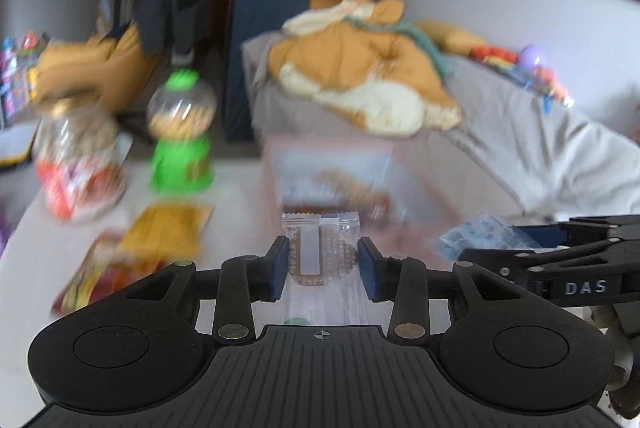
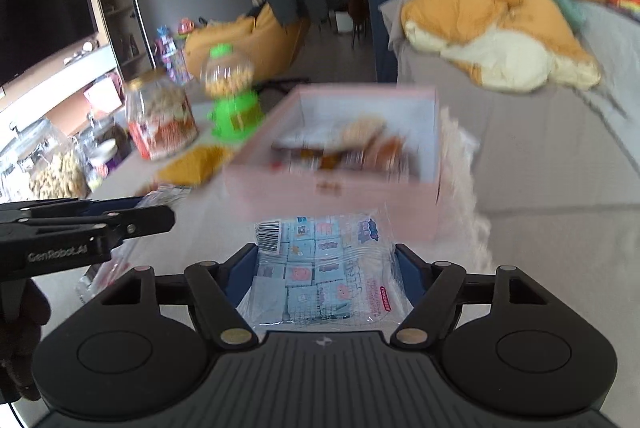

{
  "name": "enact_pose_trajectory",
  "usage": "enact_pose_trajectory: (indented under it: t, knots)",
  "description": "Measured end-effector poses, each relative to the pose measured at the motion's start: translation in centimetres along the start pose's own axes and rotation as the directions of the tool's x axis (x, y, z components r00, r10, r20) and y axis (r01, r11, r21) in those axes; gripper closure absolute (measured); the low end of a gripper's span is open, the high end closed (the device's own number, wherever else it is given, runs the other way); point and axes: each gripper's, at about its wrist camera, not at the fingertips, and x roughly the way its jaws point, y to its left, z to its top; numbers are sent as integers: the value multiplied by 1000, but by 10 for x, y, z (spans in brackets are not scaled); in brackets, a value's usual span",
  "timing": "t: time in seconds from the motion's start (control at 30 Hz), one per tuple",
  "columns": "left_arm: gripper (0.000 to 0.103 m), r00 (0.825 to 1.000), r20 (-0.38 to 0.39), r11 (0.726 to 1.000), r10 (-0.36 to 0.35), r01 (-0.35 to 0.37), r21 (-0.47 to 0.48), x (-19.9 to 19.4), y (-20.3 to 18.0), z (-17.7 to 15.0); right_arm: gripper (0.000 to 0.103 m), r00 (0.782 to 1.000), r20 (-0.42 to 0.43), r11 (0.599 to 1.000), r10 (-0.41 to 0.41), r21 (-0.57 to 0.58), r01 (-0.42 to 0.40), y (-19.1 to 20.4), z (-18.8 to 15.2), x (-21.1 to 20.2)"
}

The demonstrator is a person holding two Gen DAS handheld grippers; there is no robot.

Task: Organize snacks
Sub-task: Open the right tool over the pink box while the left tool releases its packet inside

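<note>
My left gripper (image 1: 323,262) is shut on a clear-wrapped round biscuit packet (image 1: 320,248), its blue pads (image 1: 280,262) pressing both edges, held above the pale table. My right gripper (image 2: 326,268) is shut on a clear bag of small light-blue snack packs (image 2: 316,260). Just beyond both stands an open pink box (image 2: 360,92) with several wrapped snacks inside; it is blurred in the left wrist view (image 1: 332,152). The right gripper (image 1: 520,252) with its blue bag shows at the right of the left wrist view. The left gripper (image 2: 160,220) shows at the left of the right wrist view.
On the table's left stand a green candy dispenser (image 1: 180,132) and a red-labelled snack jar (image 1: 76,164). A yellow packet (image 1: 168,228) and a red-yellow packet (image 1: 100,272) lie flat nearby. A grey sofa (image 2: 540,156) with an orange plush blanket (image 2: 492,24) runs along the right.
</note>
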Motion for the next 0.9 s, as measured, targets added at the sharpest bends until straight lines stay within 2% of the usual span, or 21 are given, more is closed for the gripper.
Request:
enact_pose_trajectory:
  t: [0.1, 0.2, 0.27, 0.33, 0.37, 0.43, 0.47, 0.53, 0.6, 0.67, 0.8, 0.9]
  knots:
    - [61, 997, 65, 999, -34, 32, 22, 20, -10, 28, 30, 997, 53, 998, -57, -28, 58, -6, 32, 0]
    - [61, 996, 64, 997, -64, 61, 43, 56, -18, 51, 30, 990, 94, 994, -106, -16, 108, -17, 68, 5]
    - [60, 994, 27, 994, -105, 104, 28, 88, -18, 60, 30, 987, 102, 992, -123, 13, 122, -26, 90, 15]
    - [58, 985, -61, 987, -161, 159, -28, 123, -10, 62, 30, 985, 100, 990, -138, 28, 136, -34, 107, 28]
    - [57, 980, -108, 986, -165, 160, -53, 138, -7, 61, 30, 984, 91, 988, -150, 35, 147, -36, 112, 34]
    - [59, 986, -130, 994, -109, 105, -33, 154, -6, 54, 30, 983, 66, 985, -171, 50, 168, -40, 119, 49]
    - [59, 988, -126, 996, -91, 90, -10, 155, -6, 50, 30, 983, 53, 983, -178, 54, 175, -41, 121, 55]
    - [59, 988, -96, 993, -117, 118, 3, 152, -1, 43, 30, 982, 33, 981, -187, 54, 185, -43, 122, 65]
    - [59, 991, -17, 991, -132, 131, -33, 139, 10, 41, 30, 980, 17, 979, -198, 45, 197, -41, 122, 75]
    - [59, 994, 28, 994, -106, 107, -28, 129, 14, 41, 30, 981, 4, 980, -196, 44, 195, -37, 124, 83]
    - [59, 996, -13, 994, -85, 86, 74, 110, 19, 36, 30, 985, 1, 984, -174, 45, 174, -20, 130, 102]
    - [59, 997, -14, 995, -82, 83, 62, 88, 37, 29, 25, 988, -31, 988, -149, 38, 150, -6, 134, 119]
